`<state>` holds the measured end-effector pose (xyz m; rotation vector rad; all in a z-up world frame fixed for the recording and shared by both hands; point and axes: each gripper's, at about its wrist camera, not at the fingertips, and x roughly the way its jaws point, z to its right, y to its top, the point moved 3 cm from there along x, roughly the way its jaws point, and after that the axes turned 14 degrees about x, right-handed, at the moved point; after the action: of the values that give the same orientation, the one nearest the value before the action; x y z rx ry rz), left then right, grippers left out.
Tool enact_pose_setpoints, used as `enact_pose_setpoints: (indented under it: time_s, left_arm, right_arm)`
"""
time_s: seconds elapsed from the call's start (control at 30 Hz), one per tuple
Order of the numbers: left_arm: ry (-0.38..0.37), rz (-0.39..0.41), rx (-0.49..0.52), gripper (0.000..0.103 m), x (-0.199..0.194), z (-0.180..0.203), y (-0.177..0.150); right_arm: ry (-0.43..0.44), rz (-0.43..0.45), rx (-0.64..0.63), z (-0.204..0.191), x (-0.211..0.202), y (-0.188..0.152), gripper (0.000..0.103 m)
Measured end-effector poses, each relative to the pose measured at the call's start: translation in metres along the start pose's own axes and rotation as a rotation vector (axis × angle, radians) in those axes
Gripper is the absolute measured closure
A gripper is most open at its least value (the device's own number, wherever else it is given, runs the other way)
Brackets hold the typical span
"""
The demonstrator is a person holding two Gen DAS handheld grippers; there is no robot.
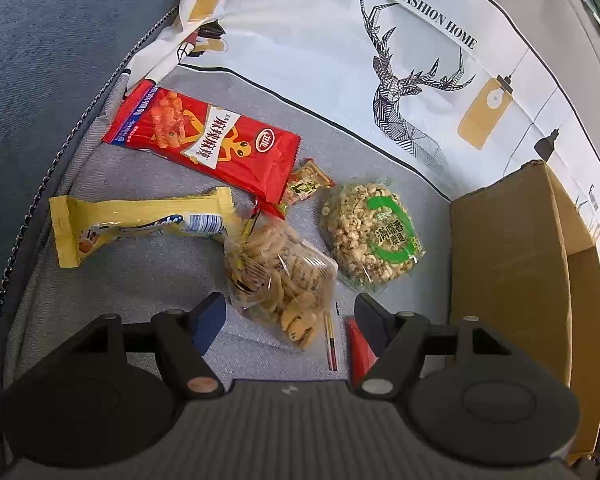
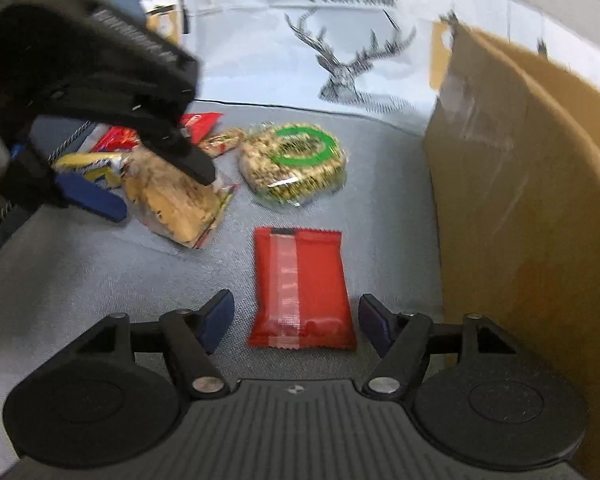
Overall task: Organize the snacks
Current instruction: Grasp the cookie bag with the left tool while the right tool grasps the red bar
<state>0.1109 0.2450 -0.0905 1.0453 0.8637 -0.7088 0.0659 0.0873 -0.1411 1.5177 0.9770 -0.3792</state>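
Snacks spread on grey fabric beside a cardboard box (image 2: 519, 184). Red pack (image 2: 301, 292) lying flat between the spread right gripper (image 2: 296, 316), untouched. Left gripper (image 1: 290, 316) spread too (over the biscuit bag (image 1: 280, 280), pads clear of it).

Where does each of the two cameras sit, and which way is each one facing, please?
Left wrist: on the left gripper, angled down at the clear cookie bag; its open fingers show.
Right wrist: on the right gripper, angled down at the red packet; its open fingers and the left gripper show.
Shared: cookie bag, round puffed-snack pack, cardboard box.
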Motion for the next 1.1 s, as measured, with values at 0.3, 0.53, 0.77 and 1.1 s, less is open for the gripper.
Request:
enact_pose_setpoints:
  time_s: [0.3, 0.53, 0.77, 1.1]
  left_arm:
    - [0.005, -0.001, -0.002, 0.027, 0.000, 0.000, 0.001]
    - [0.010, -0.007, 0.006, 0.025, 0.003, 0.001, 0.000]
    - [0.013, -0.011, 0.021, 0.025, 0.005, 0.003, 0.000]
    - [0.016, -0.011, 0.032, 0.026, 0.008, 0.005, 0.000]
  right_arm:
    - [0.047, 0.028, 0.084, 0.007, -0.011, 0.006, 0.057]
    - [0.032, -0.010, 0.023, -0.001, -0.009, 0.001, 0.051]
    - [0.028, -0.024, 0.032, 0.001, -0.006, 0.000, 0.052]
    - [0.044, 0.018, 0.019, 0.000, -0.013, 0.002, 0.057]
